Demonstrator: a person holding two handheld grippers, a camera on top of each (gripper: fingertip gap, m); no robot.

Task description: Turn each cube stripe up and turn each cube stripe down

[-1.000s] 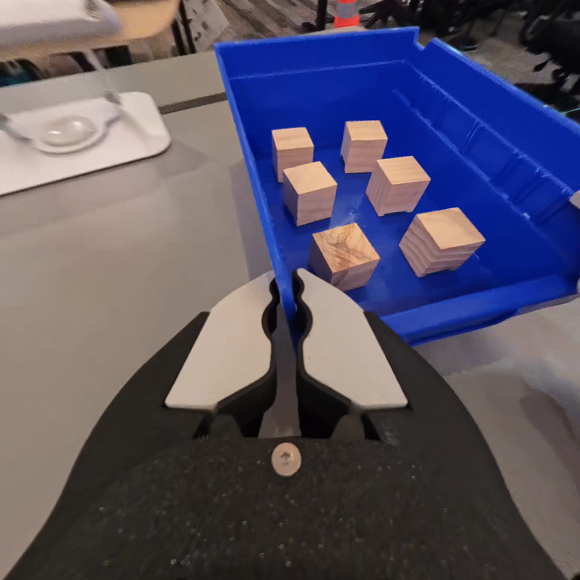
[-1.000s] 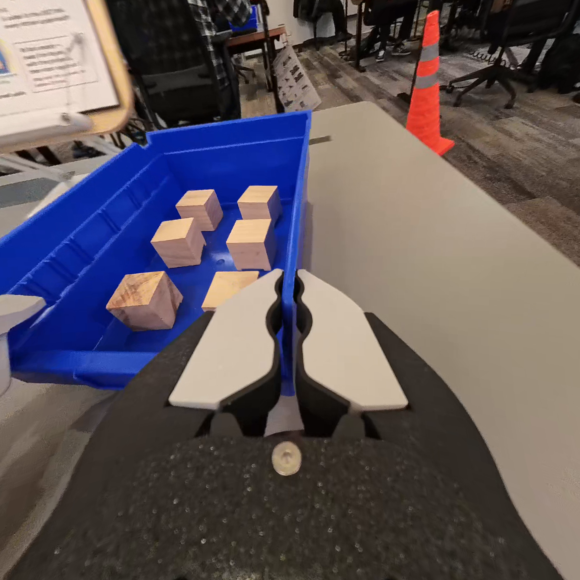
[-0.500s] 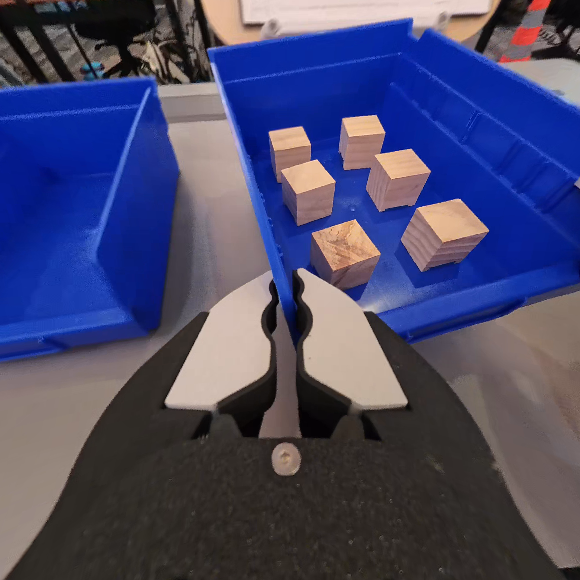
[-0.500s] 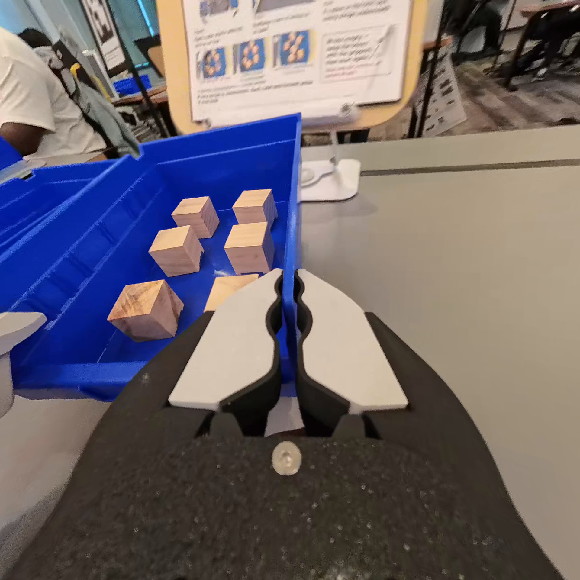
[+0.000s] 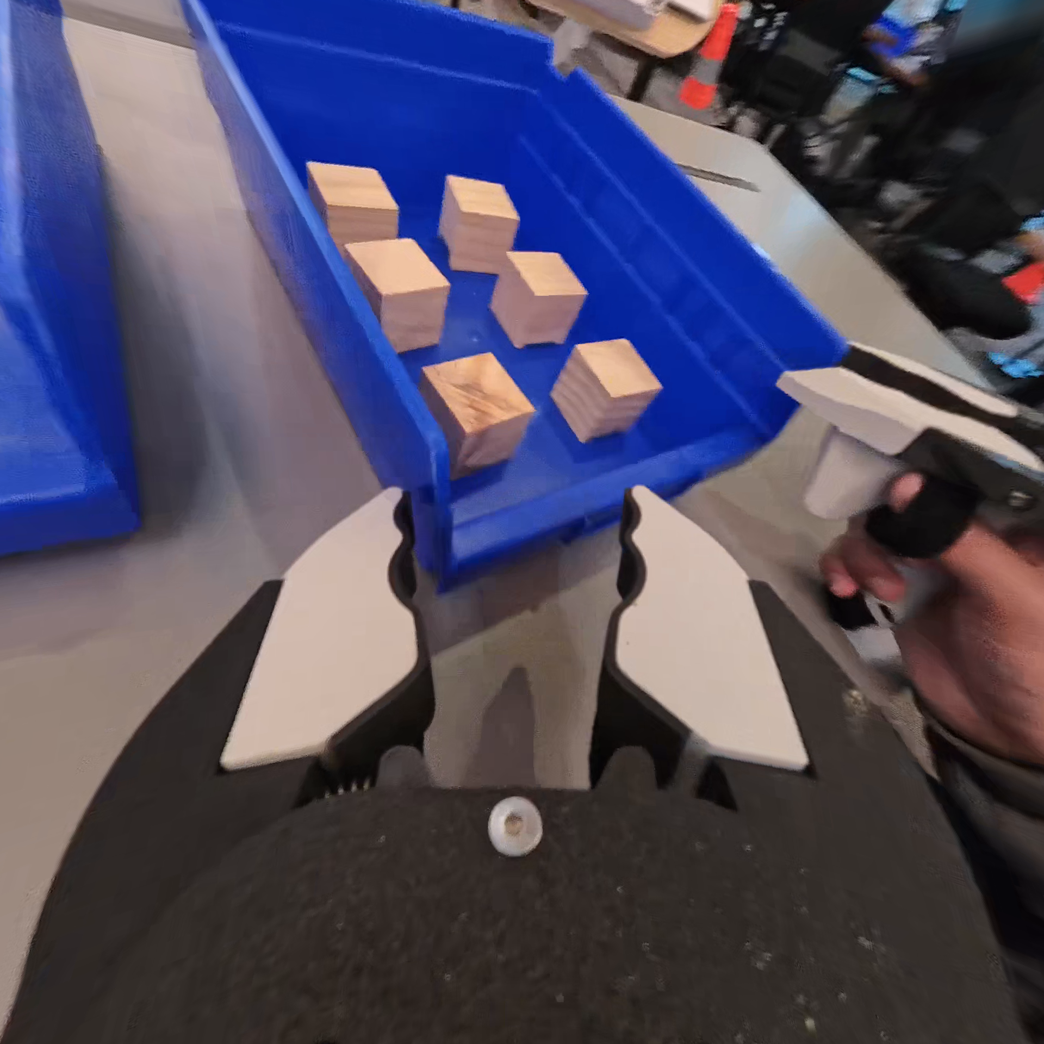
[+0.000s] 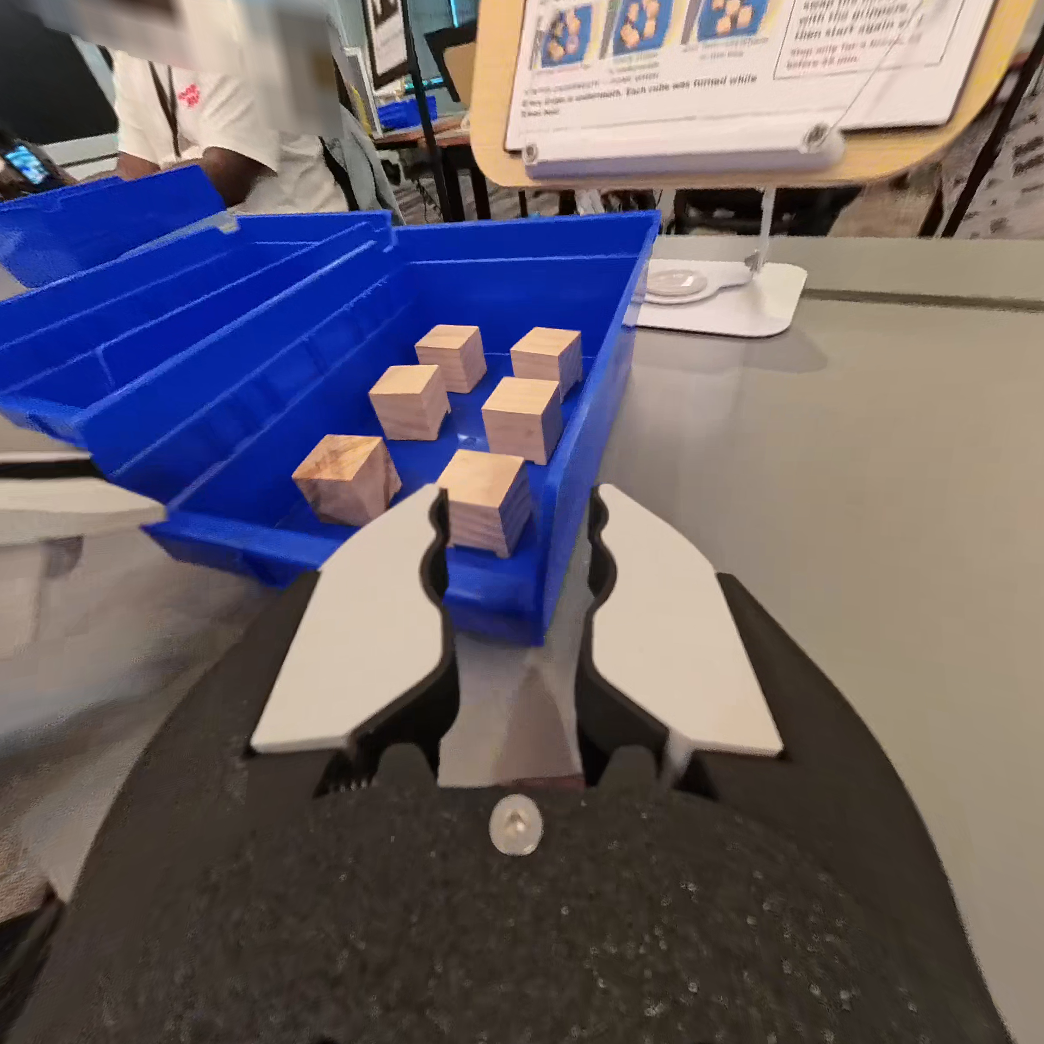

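Observation:
Several plain wooden cubes lie in a blue bin (image 5: 666, 237); no stripe shows on their top faces. A darker-grained cube (image 5: 477, 407) sits near the front left, and also shows in the right wrist view (image 6: 344, 477). My left gripper (image 5: 514, 497) is open and empty, its jaws astride the bin's near left corner. My right gripper (image 6: 520, 494) is open and empty, astride the bin's (image 6: 226, 367) near right corner, with a pale cube (image 6: 486, 503) just beyond. The right gripper (image 5: 847, 407) also shows in the left wrist view, held by a hand (image 5: 960, 649).
A second blue bin (image 5: 56, 339) stands on the grey table to the left. A clipboard stand (image 6: 734, 85) with a white base (image 6: 729, 299) is behind the bin on the right. A person in a white shirt (image 6: 226, 113) and an orange cone (image 5: 712, 68) are beyond the table.
Both grippers were shut on the bin's side walls and have now opened and let go. Both views have swung and the grippers sit at the bin's front corners.

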